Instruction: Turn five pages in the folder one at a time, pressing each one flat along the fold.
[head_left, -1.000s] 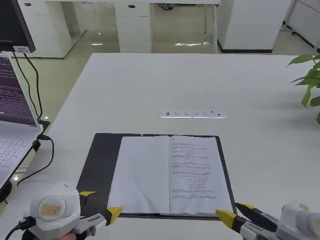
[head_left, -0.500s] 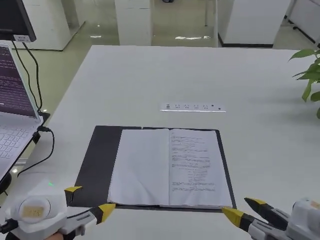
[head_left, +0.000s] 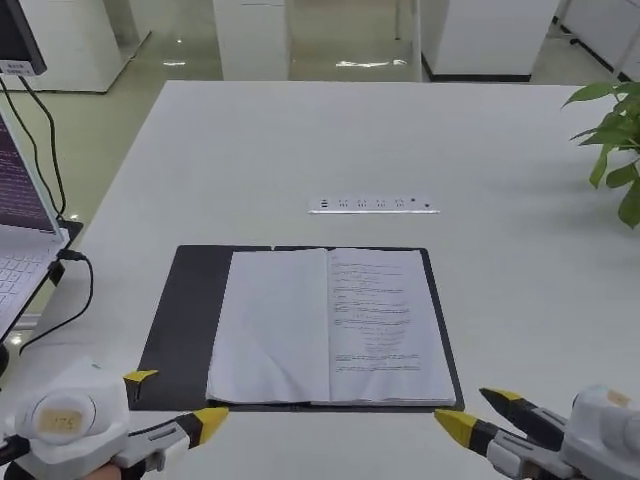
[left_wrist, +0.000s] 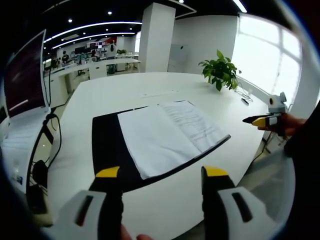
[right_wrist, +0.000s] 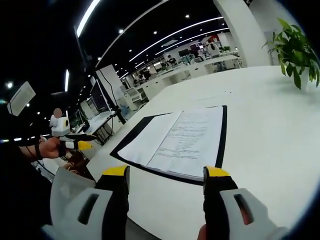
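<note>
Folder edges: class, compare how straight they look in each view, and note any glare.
Head view: folder edges straight; glare on the floor beyond the table. Left gripper view: fisheye bows the table rim; window blown out. Right gripper view: ceiling lights curve.

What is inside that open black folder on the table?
A blank sheet on the left and a printed sheet on the right. Whatever lies beneath them is covered.
</note>
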